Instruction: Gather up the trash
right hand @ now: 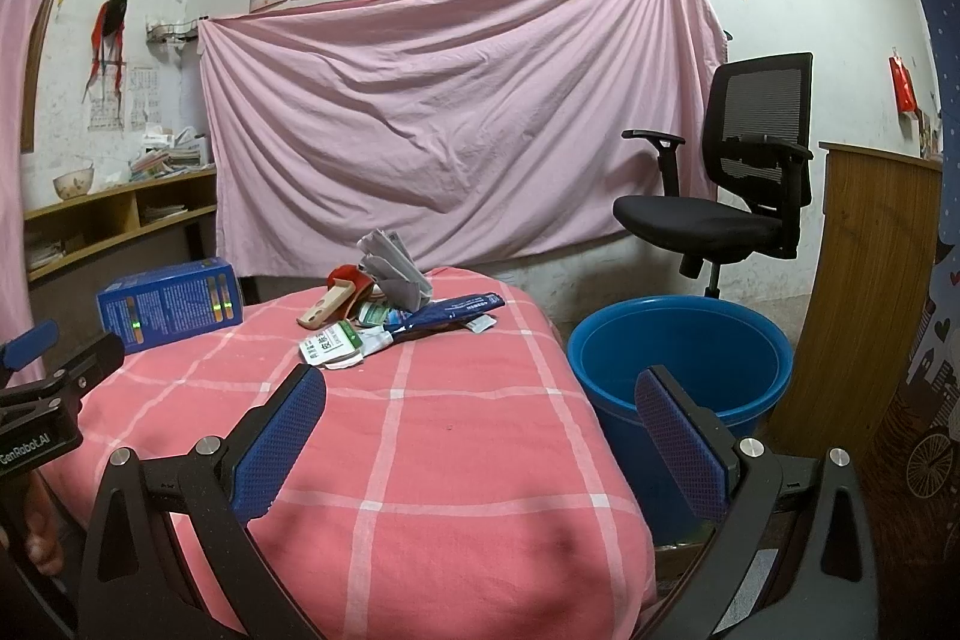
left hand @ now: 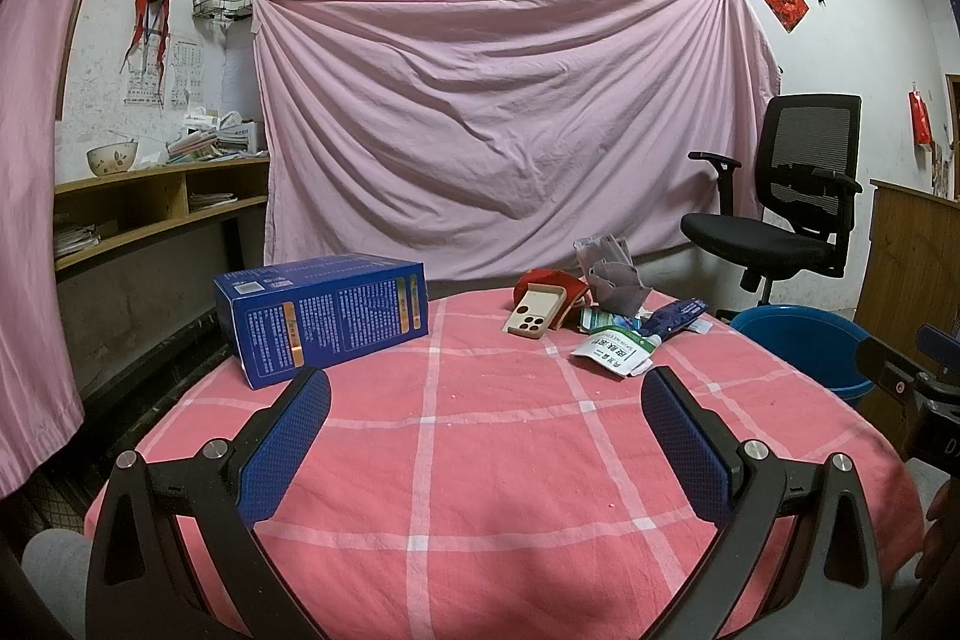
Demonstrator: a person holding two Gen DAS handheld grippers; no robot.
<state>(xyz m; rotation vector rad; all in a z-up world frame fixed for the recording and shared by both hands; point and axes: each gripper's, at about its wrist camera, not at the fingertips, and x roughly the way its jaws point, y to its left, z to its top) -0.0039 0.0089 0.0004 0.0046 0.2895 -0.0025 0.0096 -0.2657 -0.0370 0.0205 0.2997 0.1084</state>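
Right hand-held gripper agape | dark-blue wrapper lengthwise left-right, on trash pile

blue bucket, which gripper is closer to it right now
Right. The right gripper hangs open at the table's edge just beside the blue bucket; the left gripper, also open, sits farther left over the pink cloth.

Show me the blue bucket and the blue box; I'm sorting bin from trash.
blue bucket (right hand: 678,340): right wrist view, on the inner back wall below the rim.
blue box (left hand: 336,316): left wrist view, on the long printed side.
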